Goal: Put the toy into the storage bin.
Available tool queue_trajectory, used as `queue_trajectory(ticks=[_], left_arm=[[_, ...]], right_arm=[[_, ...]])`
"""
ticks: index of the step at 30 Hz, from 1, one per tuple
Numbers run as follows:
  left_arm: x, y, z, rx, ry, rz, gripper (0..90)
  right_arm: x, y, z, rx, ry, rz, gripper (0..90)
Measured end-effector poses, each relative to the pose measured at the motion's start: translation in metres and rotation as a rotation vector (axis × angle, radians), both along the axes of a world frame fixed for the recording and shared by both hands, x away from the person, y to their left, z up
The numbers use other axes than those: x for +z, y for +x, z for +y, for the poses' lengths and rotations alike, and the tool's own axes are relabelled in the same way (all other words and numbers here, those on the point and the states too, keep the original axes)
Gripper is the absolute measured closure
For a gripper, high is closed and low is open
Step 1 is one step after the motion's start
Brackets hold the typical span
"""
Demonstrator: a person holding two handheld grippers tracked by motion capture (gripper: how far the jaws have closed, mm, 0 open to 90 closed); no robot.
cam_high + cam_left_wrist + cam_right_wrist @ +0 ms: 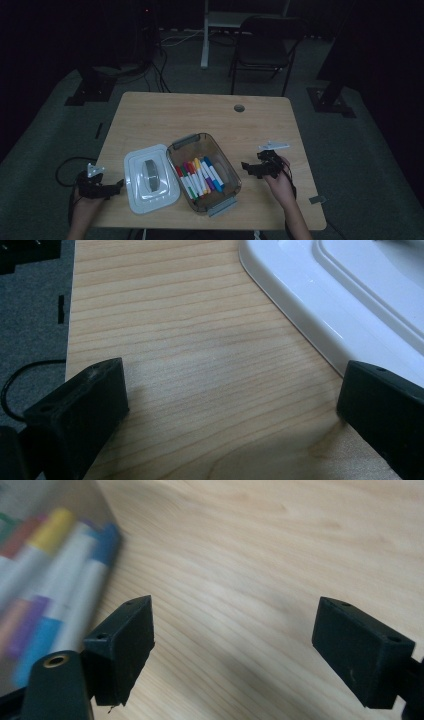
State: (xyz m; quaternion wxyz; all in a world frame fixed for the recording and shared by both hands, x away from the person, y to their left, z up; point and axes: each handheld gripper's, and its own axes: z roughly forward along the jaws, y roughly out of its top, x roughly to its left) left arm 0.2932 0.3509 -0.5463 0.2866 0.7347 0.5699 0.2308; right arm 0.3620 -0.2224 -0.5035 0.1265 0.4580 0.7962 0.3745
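Nearest me, my left tool [116, 186] rests at the counter's [200, 110] near left corner, jaws wide and empty, beside the flat white plastic lid [150, 177]. My right tool [248, 167], also wide open and empty, sits near the right edge beside the clear plastic box [230, 170] of coloured markers [199, 177].

The far half of the table [200, 107] is bare; the box [227, 172] and lid [135, 192] block the near middle.
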Motion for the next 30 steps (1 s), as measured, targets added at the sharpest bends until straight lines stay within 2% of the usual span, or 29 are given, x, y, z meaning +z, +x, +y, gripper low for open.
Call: queue_trajectory(ticks=[5,13,15,18,23,27,30], left_arm=[[0.000,0.000,0.000,0.000,0.000,0.000,0.5],[0.000,0.000,0.000,0.000,0.000,0.000,0.5],[0.000,0.000,0.000,0.000,0.000,0.000,0.5],[0.000,0.000,0.000,0.000,0.000,0.000,0.5],[0.000,0.000,0.000,0.000,0.000,0.000,0.5],[0.000,0.000,0.000,-0.001,0.001,0.001,0.5],[0.000,0.000,-0.002,0.025,0.000,0.002,0.5]], right_arm=[[-0.020,-0.003,-0.006,-0.022,-0.055,-0.019,16.8],[-0.043,-0.005,-0.014,-0.109,-0.098,-0.043,14.0],[-0.045,-0.006,-0.017,-0.138,-0.096,-0.058,14.1],[-0.046,-0.006,-0.019,-0.177,-0.119,-0.071,14.2],[-0.046,-0.009,-0.021,-0.207,-0.116,-0.067,13.9],[-0.046,-0.014,-0.021,-0.263,-0.117,-0.062,13.8],[-0.046,-0.014,-0.022,-0.308,-0.119,-0.059,13.1]])
